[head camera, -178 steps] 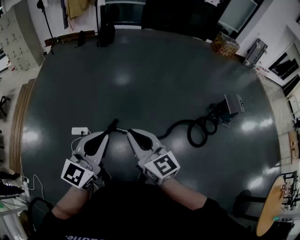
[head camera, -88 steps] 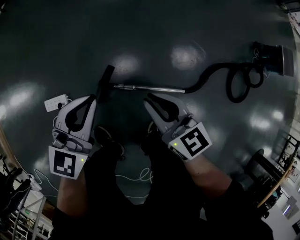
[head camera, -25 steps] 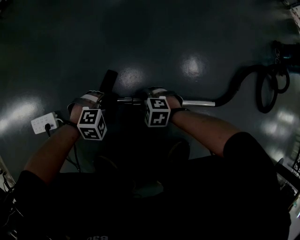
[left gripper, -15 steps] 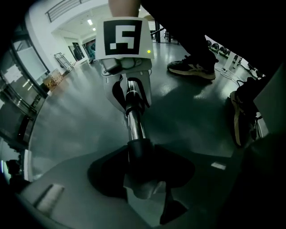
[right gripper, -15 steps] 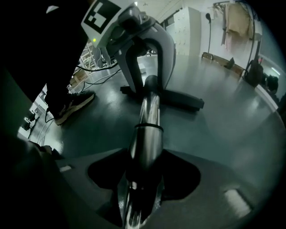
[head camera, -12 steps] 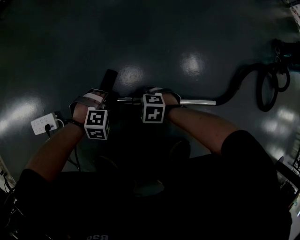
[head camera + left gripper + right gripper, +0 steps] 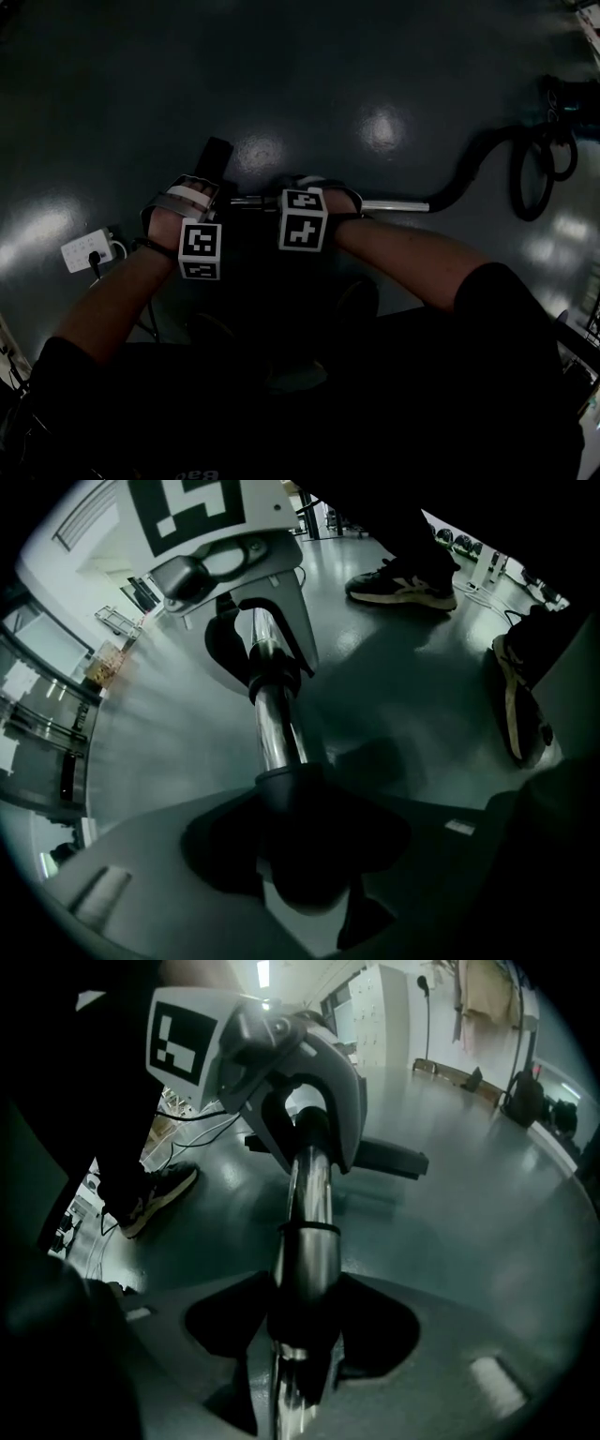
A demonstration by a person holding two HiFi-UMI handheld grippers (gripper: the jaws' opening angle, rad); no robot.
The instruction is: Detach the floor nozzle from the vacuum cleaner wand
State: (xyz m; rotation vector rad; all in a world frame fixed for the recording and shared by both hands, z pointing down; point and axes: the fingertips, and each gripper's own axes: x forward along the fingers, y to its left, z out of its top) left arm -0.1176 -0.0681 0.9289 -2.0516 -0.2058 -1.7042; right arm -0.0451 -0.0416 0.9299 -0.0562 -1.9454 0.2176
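I find no brand or label that I can read. The only marks are the black and white squares on the left cube (image 7: 200, 250) and the right cube (image 7: 302, 219), and the print on the dark shirt at the near edge is too small to read.

The left gripper (image 7: 300, 874) stands astride the black neck where the floor nozzle (image 7: 214, 157) joins the wand (image 7: 394, 205). Its jaws are wide and have just opened further, and I see no pad pressing. The right gripper (image 7: 300, 1335) has been closing, and its dark pads sit tight on both sides of the silver tube. The nozzle lies on the floor (image 7: 309, 75) at the left end of the wand and is still joined to it.

Compared with one second ago, the left cube has rolled more upright and the right cube has shifted slightly left. Some seconds ago both grippers were off the wand.

On the far side the floor is open up to the edge. The hose (image 7: 487, 155) loops at the far right, the power strip (image 7: 82, 251) lies at the near left, well apart, and a shoe (image 7: 403, 581) stands near the wand.
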